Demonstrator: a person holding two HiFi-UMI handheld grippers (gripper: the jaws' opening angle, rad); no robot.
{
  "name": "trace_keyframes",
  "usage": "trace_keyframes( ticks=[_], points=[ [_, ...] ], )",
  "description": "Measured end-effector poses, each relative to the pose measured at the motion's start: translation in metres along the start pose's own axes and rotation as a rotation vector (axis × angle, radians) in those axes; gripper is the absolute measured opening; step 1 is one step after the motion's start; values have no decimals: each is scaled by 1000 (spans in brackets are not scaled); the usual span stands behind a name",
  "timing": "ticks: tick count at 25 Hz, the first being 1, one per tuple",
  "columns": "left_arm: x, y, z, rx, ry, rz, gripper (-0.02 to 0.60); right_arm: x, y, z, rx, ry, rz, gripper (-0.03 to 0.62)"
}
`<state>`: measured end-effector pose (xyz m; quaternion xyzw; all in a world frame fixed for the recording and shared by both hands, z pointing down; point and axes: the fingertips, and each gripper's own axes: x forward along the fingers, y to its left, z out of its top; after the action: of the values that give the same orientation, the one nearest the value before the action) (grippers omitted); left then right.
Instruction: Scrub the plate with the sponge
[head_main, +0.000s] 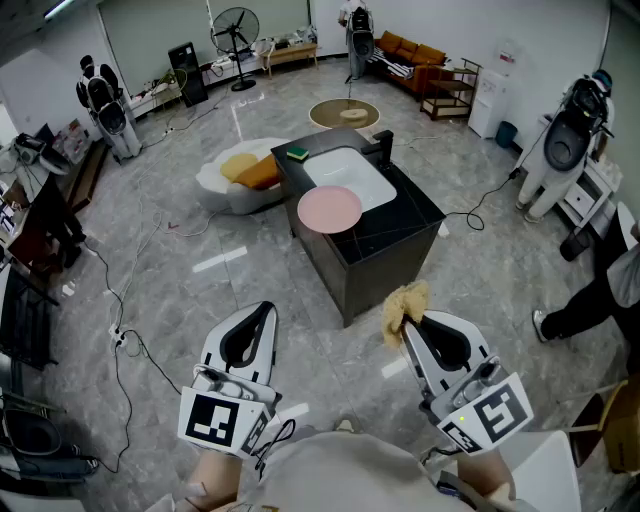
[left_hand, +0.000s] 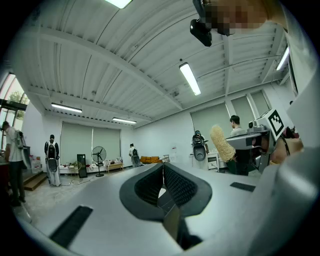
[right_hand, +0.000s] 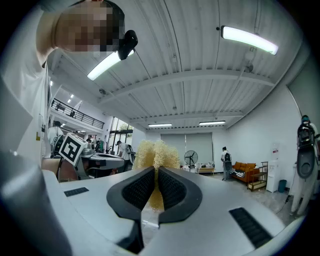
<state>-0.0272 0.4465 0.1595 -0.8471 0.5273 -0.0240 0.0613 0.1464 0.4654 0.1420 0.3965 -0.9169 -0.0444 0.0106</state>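
Left hand-held gripper (left_hand: 162, 166) jaws together, empty | right hand-held gripper (right_hand: 156, 170) clamping sponge (right_hand: 155, 151) | plate (head_main: 329, 209) well ahead on table (head_main: 392, 250)

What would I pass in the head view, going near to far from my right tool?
Right tool → yellow sponge it grips → pink plate → green pad → standing fan.

1. The plate (head_main: 329, 208) is round, pale pink and glossy. It lies flat at the near-left corner of the white sink (head_main: 352, 170), overlapping its rim.
2. The sponge (head_main: 403, 308) is pale yellow and fibrous. It is pinched between the right gripper (head_main: 408, 322) jaws, well apart from the sink.
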Motion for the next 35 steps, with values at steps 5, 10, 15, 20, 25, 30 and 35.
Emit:
trace_keyframes(
  ticks=[5, 10, 15, 20, 25, 30, 35],
  points=[
    [5, 3, -4, -7, 2, 4, 21, 5, -5, -3, 9, -5, -8, 46],
    [8, 1, -7, -12, 10, 5, 21, 6, -9, -6, 16, -1, 1, 46],
    [15, -2, -9, -11, 19, 16, 21, 5, -18, -14, 34, 8, 13, 46],
    [27, -7, -15, -18, 45, 30, 21, 0, -25, -23, 55, 24, 35, 46],
    [37, -11, -16, -15, 47, 31, 21, 5, -38, -26, 55, 26, 44, 46],
    [52, -4, -29, -8, 50, 32, 21, 20, -46, -45, 65, 39, 55, 46],
    [76, 11, -48, -49, 40, 15, 21, 47, -55, -63, 54, 52, 55, 46]
  ],
)
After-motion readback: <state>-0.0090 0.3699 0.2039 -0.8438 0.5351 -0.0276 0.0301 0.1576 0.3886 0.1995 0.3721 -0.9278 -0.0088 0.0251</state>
